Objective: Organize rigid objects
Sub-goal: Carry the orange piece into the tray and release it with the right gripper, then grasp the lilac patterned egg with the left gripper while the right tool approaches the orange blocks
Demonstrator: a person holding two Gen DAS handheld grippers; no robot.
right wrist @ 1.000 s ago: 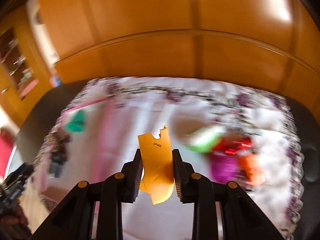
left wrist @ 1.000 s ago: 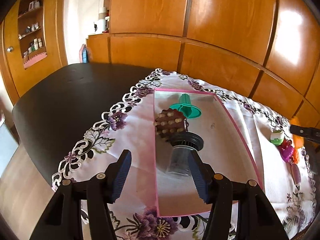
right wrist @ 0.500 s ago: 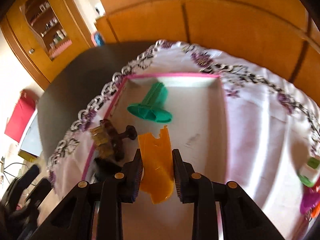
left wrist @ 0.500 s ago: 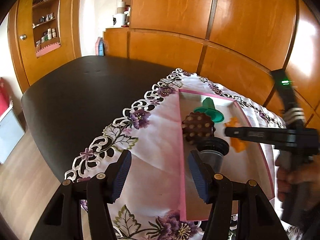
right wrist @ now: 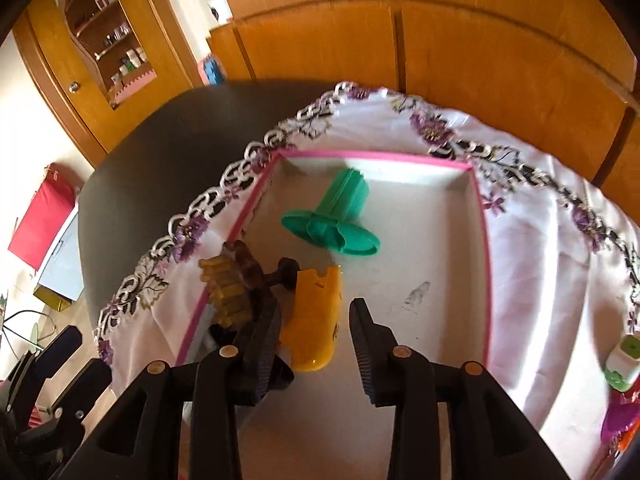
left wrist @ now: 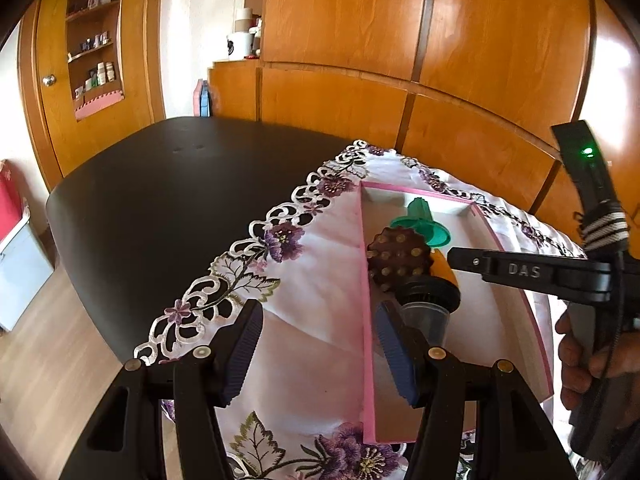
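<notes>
While spread, right hand-held gripper straddles orange piece.

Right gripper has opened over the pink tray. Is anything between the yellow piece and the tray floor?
Nothing visible. The yellow piece lies on the tray floor between the open right gripper fingers, beside the brown studded piece; whether it touches the left finger is unclear.

— Do we see any writing here?

— We read only "DAS", in raised letters on the black finger arm of the right gripper, seen from the left wrist.

— And the shelf bottles?

— Too small; we cannot read their labels.
</notes>
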